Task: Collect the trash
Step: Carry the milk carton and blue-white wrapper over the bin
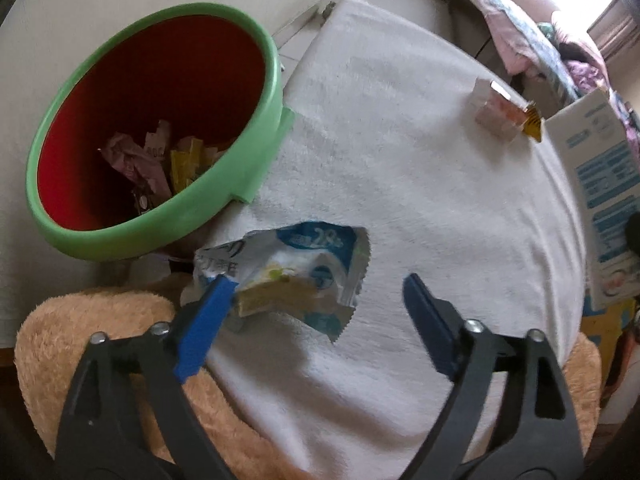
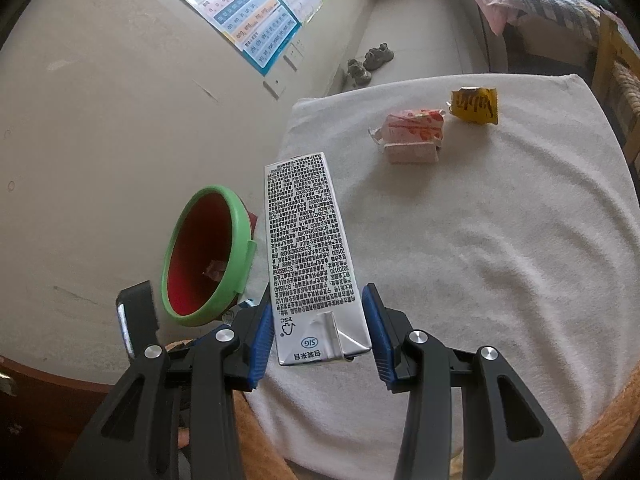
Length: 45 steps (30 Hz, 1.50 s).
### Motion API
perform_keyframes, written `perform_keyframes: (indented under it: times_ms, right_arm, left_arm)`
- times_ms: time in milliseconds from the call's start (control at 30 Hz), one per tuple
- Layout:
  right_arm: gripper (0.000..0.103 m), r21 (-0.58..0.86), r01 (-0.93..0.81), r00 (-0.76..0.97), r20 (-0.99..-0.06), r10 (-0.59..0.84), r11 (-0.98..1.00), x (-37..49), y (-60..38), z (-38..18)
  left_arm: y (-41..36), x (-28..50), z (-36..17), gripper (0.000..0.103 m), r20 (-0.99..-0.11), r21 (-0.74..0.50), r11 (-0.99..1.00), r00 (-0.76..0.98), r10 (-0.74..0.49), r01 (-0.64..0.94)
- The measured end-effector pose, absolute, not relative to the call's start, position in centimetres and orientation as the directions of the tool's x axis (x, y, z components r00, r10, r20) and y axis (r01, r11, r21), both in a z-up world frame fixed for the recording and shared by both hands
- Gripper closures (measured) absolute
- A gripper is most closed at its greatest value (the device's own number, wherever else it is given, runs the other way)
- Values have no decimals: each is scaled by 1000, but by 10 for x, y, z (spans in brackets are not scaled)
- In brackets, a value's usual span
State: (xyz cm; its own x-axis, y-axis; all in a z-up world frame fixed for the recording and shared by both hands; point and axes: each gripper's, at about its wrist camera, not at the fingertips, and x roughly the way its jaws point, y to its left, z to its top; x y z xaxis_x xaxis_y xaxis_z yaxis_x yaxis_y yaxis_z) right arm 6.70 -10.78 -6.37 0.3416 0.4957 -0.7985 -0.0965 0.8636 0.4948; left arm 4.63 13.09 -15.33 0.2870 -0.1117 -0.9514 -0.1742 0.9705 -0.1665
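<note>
While the left gripper (image 1: 316, 292) stands wide open, a wrapper (image 1: 288, 276) touches its left finger beside the bin (image 1: 256, 160); the right gripper (image 2: 318, 320) clamps a carton (image 2: 308, 256) above the towel (image 2: 500, 260).

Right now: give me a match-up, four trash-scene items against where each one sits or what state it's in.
Items:
1. carton
2. blue-white wrapper
3. yellow wrapper
4. bin

States:
A. beside the towel, trash inside
B. far end of towel, next to pink pack
C. clamped in right tool
D. between the wide-open fingers of left tool, at towel's near edge

Pairs: 1-C, 2-D, 3-B, 4-A
</note>
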Motion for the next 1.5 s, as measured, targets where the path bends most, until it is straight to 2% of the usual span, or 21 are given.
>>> perform_keyframes:
  times_ms: [233, 300, 367, 633, 933, 1500]
  right_arm:
    - [62, 498, -95, 337, -799, 499, 862, 66, -107, -66]
    - [62, 498, -95, 338, -798, 498, 862, 65, -107, -66]
    - [62, 501, -92, 336, -798, 500, 861, 66, -107, -67]
    - [62, 501, -101, 327, -799, 504, 859, 64, -103, -67]
    - [62, 483, -129, 317, -807, 498, 866, 66, -88, -66]
    - [62, 426, -313, 374, -766, 522, 849, 93, -7, -33]
  left_arm:
    - [129, 48, -159, 13, -955, -131, 977, 286, -78, -170]
    - [132, 47, -157, 22, -952, -139, 974, 295, -82, -177]
    - [136, 46, -155, 40, -946, -154, 970, 312, -90, -187]
    - [150, 38, -136, 58, -901, -275, 936, 399, -171, -220]
    - [165, 39, -90, 64, -836, -274, 937, 535, -120, -218]
    - [240, 39, -47, 65, -760, -259, 917, 650, 0, -303]
